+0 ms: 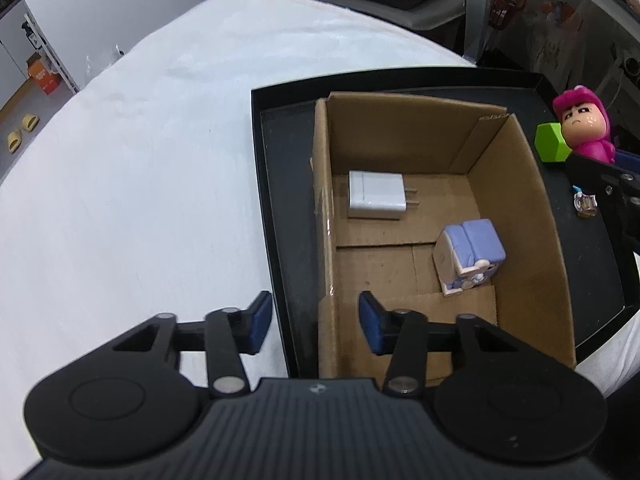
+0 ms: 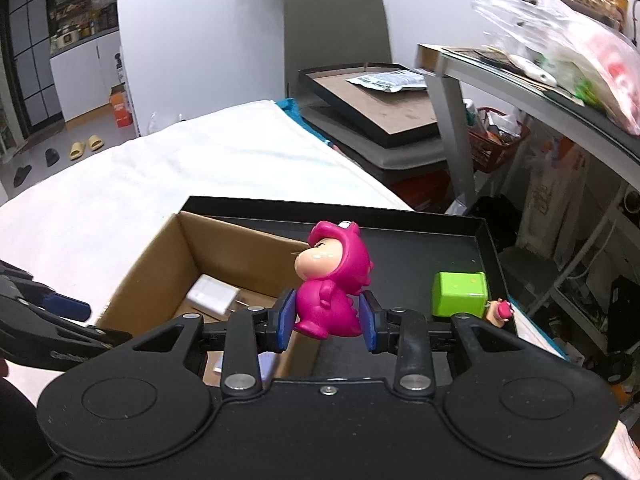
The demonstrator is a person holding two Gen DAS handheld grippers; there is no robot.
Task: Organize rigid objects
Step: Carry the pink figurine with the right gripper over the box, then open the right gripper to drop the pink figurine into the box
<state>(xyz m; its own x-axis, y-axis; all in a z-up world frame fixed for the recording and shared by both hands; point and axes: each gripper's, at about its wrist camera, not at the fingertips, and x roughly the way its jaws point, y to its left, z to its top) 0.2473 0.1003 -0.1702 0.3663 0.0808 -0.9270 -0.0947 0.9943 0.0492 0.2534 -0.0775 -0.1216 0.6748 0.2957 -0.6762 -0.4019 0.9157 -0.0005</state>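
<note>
No text, label or number is legible on anything here.

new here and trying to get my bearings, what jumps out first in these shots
The bright pink figurine stands out, gripped upright between the pads of the right gripper above the black tray. Next is the open cardboard box on that tray, holding a white charger and a lilac toy.

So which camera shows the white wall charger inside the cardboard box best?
The left wrist view: the white wall charger lies fully visible on the floor of the cardboard box, prongs included. The right wrist view shows only part of it behind the gripper.
</note>
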